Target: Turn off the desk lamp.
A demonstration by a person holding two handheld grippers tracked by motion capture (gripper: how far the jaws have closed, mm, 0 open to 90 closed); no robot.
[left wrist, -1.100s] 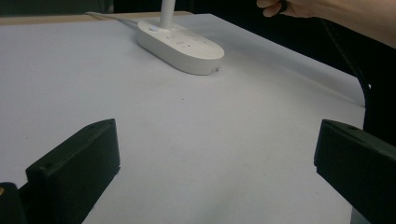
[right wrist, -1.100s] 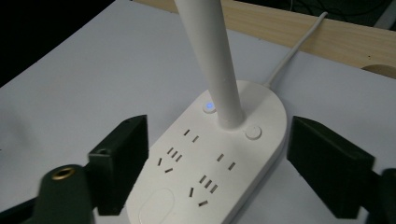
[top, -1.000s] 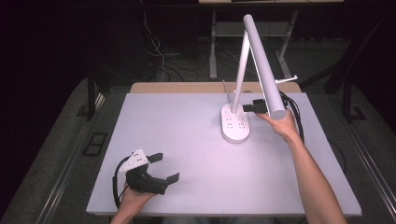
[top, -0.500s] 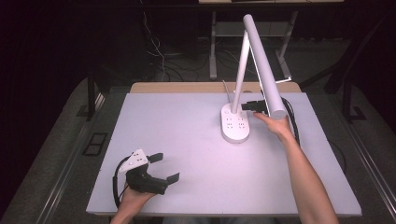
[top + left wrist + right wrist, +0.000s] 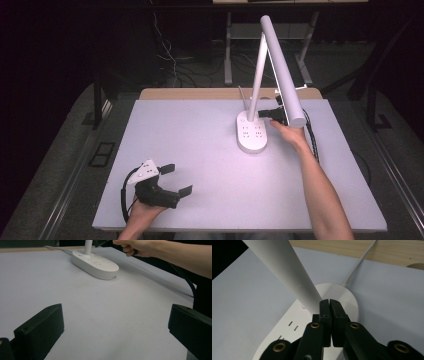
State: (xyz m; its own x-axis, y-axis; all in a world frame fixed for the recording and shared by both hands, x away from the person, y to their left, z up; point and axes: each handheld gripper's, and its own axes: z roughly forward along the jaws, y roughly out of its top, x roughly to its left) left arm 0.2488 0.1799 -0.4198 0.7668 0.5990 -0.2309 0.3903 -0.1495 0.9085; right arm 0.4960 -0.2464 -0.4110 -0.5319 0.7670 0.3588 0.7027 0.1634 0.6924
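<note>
Left tongs (image 5: 176, 179) sitting wide open at the desk's (image 5: 200, 145) near-left corner, holding nothing; broad bare surface lying between them and one white lamp (image 5: 272, 65); its base (image 5: 251, 131) with socket slots standing right of centre toward the far edge; right tongs (image 5: 265, 114) pressed closed, empty, hovering over that base beside the stem (image 5: 284, 270); no readable writing.

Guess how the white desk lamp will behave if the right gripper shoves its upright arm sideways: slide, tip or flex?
Likely slides or pivots rather than tips: the lamp base is broad, flat and sits flush on the smooth table. A high push on the slim arm could rock it, since the long head overhangs. The shut right gripper may slip off the smooth rounded arm.
</note>
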